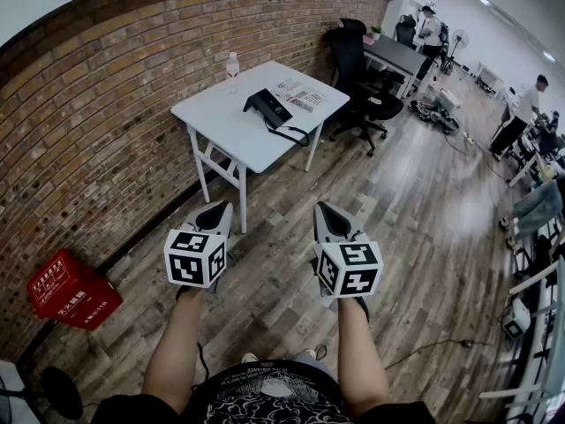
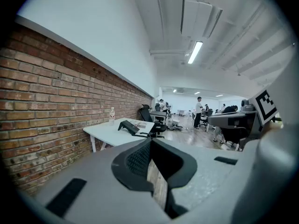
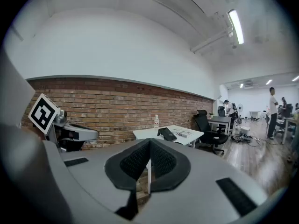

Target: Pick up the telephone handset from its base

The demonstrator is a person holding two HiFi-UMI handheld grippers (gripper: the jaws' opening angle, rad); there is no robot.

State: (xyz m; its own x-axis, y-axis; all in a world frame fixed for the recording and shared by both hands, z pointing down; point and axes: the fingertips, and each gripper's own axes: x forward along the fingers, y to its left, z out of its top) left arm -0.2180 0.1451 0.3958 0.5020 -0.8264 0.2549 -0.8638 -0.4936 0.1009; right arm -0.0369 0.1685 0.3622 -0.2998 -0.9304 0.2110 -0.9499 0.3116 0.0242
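Both pairs of fingers are pressed together on nothing: left gripper [image 1: 216, 212] and right gripper [image 1: 328, 212] are side by side, well apart from the white folding table [image 1: 221, 122]. The black plastic telephone handset [image 1: 259, 104] looks cradled on its black base [image 1: 278, 114] about mid-table. A coiled black cord [image 1: 294, 134] trails to the near right edge. Risks: arriving with the jaws unopened would just shove the phone. A fast lift could let the cord drag the base toward that edge.

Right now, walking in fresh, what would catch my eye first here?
The left gripper and right gripper are held out shut and empty over the wood floor. Beyond them a white table by the brick wall bears a black telephone and a water bottle. A red crate sits far left.
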